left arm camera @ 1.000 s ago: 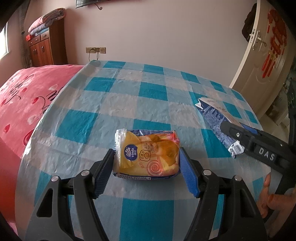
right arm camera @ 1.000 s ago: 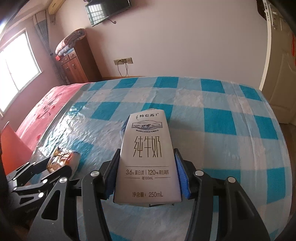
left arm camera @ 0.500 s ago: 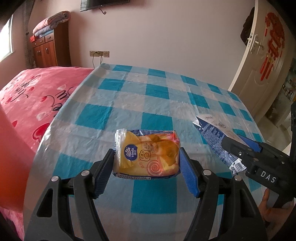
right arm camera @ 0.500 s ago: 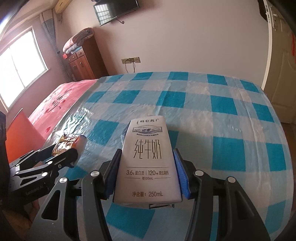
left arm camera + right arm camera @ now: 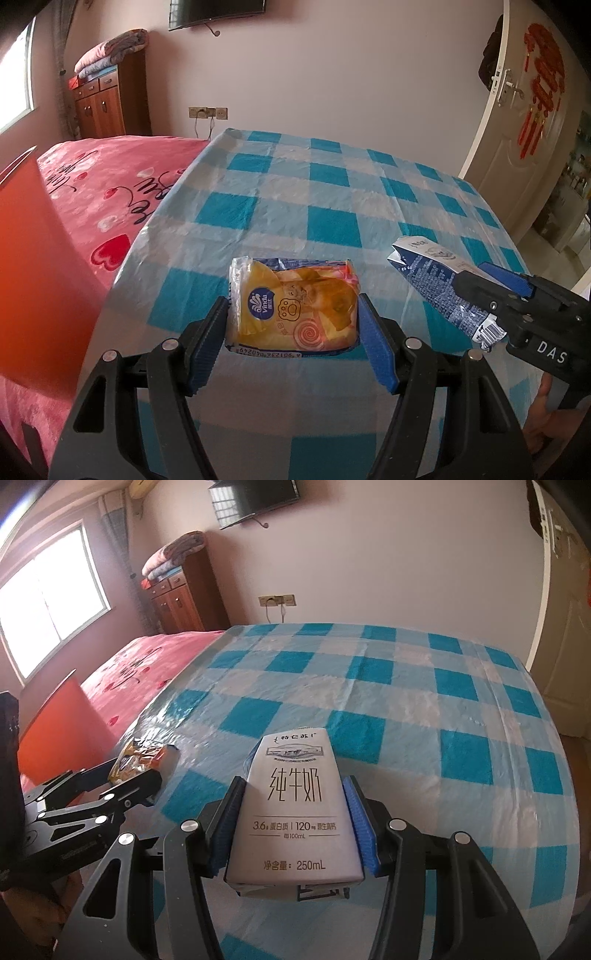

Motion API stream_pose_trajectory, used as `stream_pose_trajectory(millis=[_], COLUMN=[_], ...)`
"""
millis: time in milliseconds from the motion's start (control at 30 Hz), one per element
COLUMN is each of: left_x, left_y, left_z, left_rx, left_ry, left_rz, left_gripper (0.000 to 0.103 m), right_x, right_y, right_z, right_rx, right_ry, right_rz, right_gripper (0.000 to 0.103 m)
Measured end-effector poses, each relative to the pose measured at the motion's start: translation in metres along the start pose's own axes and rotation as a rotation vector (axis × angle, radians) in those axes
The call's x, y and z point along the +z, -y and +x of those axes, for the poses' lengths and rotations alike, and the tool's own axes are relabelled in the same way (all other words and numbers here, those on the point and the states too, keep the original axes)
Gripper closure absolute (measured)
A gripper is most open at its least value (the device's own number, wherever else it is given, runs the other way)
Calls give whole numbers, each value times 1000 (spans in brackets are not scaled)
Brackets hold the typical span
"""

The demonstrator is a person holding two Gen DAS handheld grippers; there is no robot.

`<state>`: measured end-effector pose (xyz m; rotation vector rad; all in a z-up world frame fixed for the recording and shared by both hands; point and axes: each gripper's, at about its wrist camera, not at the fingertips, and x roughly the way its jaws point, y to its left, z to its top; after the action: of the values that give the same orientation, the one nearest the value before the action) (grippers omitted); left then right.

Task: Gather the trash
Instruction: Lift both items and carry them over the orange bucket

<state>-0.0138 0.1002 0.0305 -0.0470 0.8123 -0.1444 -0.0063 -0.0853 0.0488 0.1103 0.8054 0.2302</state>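
- Trash, two pieces in view: one yellow tissue pack [image 5: 293, 310] and one white milk carton [image 5: 295, 812]. Both are held up over the table, neither resting on it.
- Left gripper [image 5: 291, 339]: jaws about half spread, blue pads pressed to both short sides of the tissue pack. Pack is crumpled, printed face up, barcode edge nearest the camera.
- Right gripper [image 5: 293, 827]: jaws closed in on the milk carton, pads on its two sides, tapered top pointing away. Label reads 250mL. Whether anything is in the carton I cannot tell.
- In the left wrist view the carton shows at right, its dark printed side toward the lens, clamped in the right gripper; part of a hand [image 5: 546, 417] shows below it.
- In the right wrist view the tissue pack shows at left, in the left gripper.
- One table with a blue-and-white checked plastic cloth [image 5: 332, 221] lies under both grippers.
- One bed with a pink cover [image 5: 110, 184] at left.
- One wooden cabinet [image 5: 177, 602] at far left with folded blankets [image 5: 173, 555] on top; I cannot count them.
- One wall television [image 5: 255, 498]; one door [image 5: 517, 122] at far right.
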Motion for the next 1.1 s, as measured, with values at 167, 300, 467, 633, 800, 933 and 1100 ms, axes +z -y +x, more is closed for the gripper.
stream_pose_trajectory(millis=[167,300,467,633,800,933,1100], left_x=[-8,-11,-14,-16,-16,-14,-11], left_y=[-8,-14,-22,-32,-44,-56,-72], left_z=[-13,-24,-43,-64,-82,-99,-118], left_rx=[11,31,61,85,101,117,136], left_ry=[6,20,44,72,97,127,163], left_rz=[-5,-4,3,2,-9,-21,-39], left_gripper=[34,34,34,34,34,34,34], right_x=[-5,-7,-7,-5,-1,2,7], right_y=[-19,-35,-56,-74,-92,-107,-129], right_z=[-10,-18,-29,-41,-51,-57,-65], right_rx=[13,26,41,56,76,94,122], right_ry=[5,10,22,36,52,62,75], right_rz=[-36,-69,-111,-150,-180,-204,-239], right_gripper=[48,48,48,48,48,48,48])
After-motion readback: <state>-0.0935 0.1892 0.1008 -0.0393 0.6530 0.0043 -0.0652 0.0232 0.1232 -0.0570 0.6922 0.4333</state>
